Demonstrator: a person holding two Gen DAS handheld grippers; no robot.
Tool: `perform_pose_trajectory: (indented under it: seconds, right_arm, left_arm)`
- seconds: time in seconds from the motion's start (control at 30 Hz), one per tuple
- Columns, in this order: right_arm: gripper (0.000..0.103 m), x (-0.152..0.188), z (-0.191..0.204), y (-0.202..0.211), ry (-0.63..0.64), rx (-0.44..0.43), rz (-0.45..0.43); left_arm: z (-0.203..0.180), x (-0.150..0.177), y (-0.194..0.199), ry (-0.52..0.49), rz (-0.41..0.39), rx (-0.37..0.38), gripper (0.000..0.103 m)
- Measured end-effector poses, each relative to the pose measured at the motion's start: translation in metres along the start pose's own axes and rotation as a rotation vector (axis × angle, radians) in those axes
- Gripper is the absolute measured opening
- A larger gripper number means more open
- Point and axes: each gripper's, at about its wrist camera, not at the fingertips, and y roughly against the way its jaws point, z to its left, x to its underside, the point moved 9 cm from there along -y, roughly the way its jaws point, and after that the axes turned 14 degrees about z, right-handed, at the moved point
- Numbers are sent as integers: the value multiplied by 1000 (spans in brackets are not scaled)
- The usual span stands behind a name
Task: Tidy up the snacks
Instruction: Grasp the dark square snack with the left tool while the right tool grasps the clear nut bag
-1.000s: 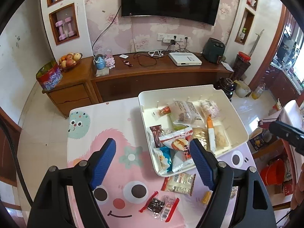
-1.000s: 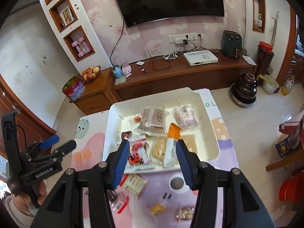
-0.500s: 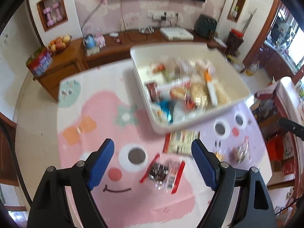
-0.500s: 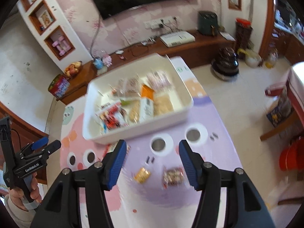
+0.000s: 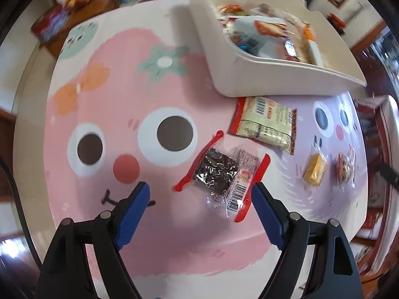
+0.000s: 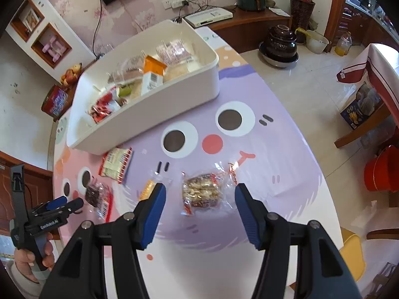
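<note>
A clear packet with red edges and a dark brownie (image 5: 219, 174) lies on the pink cartoon table mat (image 5: 119, 114). My left gripper (image 5: 199, 191) hangs open just above it, its right finger beside the packet's red edge. A nut-bar packet (image 6: 202, 191) rests on the purple part of the mat, and my right gripper (image 6: 199, 191) straddles it, open, pads clear of it. Between the two lie a small yellow packet (image 6: 148, 189) and a beige packet with red ends (image 6: 114, 162). Behind stands the white bin (image 6: 159, 104), filled with several snacks. A hand holds the left gripper (image 6: 74, 203).
The bin's near wall (image 5: 249, 74) rises close behind the beige packet (image 5: 264, 122). The table's edge curves round at the right (image 6: 321, 174), with tiled floor, a red bucket (image 6: 381, 169) and a yellow stool (image 6: 351, 251) beyond. A wooden cabinet (image 6: 249, 22) lines the far wall.
Both grippers have come down toward the table and tipped downward, so the loose packets now sit by the fingertips. The right jaws stand wider than a second ago.
</note>
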Motion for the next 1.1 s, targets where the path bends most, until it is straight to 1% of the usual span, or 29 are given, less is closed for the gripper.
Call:
perform_pose_trajectory:
  seconds: [0.13, 0.23, 0.4, 0.57, 0.6, 0.73, 0.9, 1.0, 1.1]
  right_arm:
    - [58, 2, -2, -17, 18, 6, 30]
    - [58, 4, 0, -29, 43, 0, 55]
    - [58, 10, 6, -41, 109, -20, 83]
    - [58, 14, 16, -57, 195, 15, 114]
    - [58, 14, 18, -60, 215, 26, 115]
    - [58, 11, 21, -70, 256, 51, 122]
    - [58, 5, 21, -78, 299, 102, 110]
    - [58, 5, 20, -86, 315, 111, 122]
    - [58, 5, 23, -88, 347, 128, 107]
  left_arm:
    - [9, 0, -5, 129, 8, 37, 83]
    - [17, -2, -8, 249, 22, 75, 83]
    - [27, -1, -16, 422, 47, 102, 83]
    - [24, 2, -34, 521, 92, 109, 83]
    - [23, 3, -37, 540, 98, 102, 83]
    - [22, 5, -43, 609, 102, 93, 83]
    - [21, 6, -40, 687, 77, 46, 83]
    - [19, 6, -38, 740, 65, 71, 83]
    - [13, 1, -32, 784, 43, 97, 83]
